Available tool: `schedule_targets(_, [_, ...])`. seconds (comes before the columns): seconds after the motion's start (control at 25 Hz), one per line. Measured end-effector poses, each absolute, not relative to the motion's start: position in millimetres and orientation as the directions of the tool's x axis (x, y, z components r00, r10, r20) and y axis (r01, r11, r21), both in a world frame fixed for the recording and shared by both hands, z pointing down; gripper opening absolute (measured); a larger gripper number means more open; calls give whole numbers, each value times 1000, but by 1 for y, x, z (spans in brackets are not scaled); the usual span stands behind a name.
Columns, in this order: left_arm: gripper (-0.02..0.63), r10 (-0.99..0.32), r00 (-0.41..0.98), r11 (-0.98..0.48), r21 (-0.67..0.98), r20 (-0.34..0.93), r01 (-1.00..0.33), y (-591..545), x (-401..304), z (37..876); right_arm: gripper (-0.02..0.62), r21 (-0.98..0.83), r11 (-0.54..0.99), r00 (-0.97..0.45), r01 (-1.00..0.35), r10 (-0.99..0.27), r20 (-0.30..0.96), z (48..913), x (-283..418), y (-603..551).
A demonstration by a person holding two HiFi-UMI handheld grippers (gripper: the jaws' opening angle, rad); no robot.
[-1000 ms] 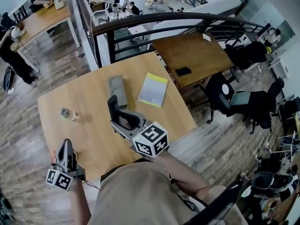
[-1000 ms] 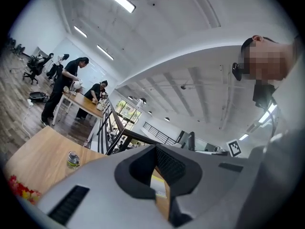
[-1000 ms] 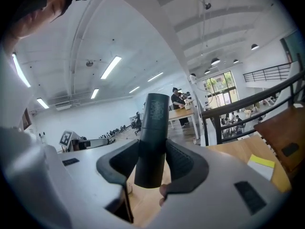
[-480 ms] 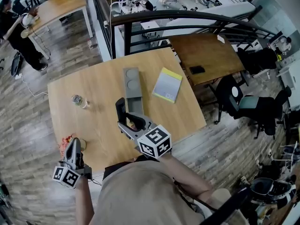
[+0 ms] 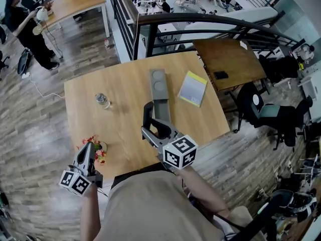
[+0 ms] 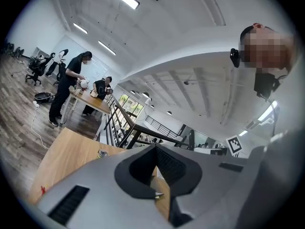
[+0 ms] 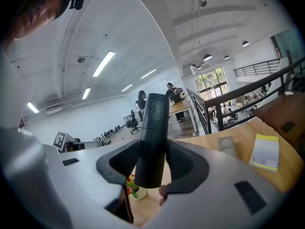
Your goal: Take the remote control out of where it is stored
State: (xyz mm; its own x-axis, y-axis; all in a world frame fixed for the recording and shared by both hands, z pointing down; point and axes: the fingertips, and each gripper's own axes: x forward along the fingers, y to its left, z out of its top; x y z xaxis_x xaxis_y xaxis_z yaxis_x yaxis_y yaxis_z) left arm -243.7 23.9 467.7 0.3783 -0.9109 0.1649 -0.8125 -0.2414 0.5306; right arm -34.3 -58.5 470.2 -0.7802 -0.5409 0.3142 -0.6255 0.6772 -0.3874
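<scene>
1. Head view: A light wooden table (image 5: pixel 125 79) stands before a black metal railing (image 5: pixel 200 19).
   - A long grey holder with two round hollows at its far end (image 5: pixel 159 92) lies on the middle of the table.
   - A grey booklet with a yellow edge (image 5: pixel 193 88) lies just right of the holder. No writing on it can be read.
   - A small clear glass jar (image 5: pixel 102 100) stands well left of the holder.
   - A small pot of red flowers (image 5: pixel 99 145) stands at the near left edge of the table.
   - The right gripper (image 5: pixel 153 129) pinches a slim black remote control (image 5: pixel 146 113). The remote is out of the holder, just beside its near end.
   - The left gripper (image 5: pixel 87 148) hangs over the near left corner, just beside the flower pot.
   - Each gripper carries a cube with black-and-white square markers and no letters.

2. Left gripper view: The claw's two padded jaws are pressed together at their tips with nothing between them. Beyond them are the table and the jar. Far left, a person in black (image 6: pixel 71 87) stands at another table.

3. Right gripper view: The jaws clamp the lower part of the remote from both sides. The remote stands upright and rises well above them. A paler label panel (image 7: pixel 156 109) on its upper part carries fine print too small to read. The flower pot shows below the jaws. The grey holder and the booklet lie at the far right.
</scene>
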Motion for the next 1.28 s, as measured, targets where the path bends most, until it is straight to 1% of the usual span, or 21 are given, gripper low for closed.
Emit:
schedule_targets(0.24, [3,-893,419,-266,560,162,-784,34,-270,480,179,-391,627,-738,-674,-594,320,469,-49,-44])
schedule_targets(0.36, [3,-875,455,-288,578,167,-764,36,-277,486,179,-410,596,-719,-690,-628,298,463,-53,-41])
schedule_targets(0.52, [3,-843,509,-330,581,174,-745,38,-284,489,179,-447,576,-710,-685,-665,232,453,-64,-38])
schedule_targets(0.8, [2,-792,581,-382,589,187,-712,30,-288,486,179,-507,579,-699,-638,-712,67,414,-71,-41])
schedule_targets(1.0, [2,-754,632,-434,586,179,-685,23,-279,479,179,-515,582,-690,-629,-723,26,398,-72,-40])
schedule_targets(1.16, [0,-748,627,-419,579,215,-699,10,-282,483,179,-547,570,-674,-613,-738,-14,382,-68,-35])
schedule_targets(1.28, [0,-740,637,-423,587,216,-690,5,-283,484,179,-549,586,-686,-596,-727,-31,371,-70,-32])
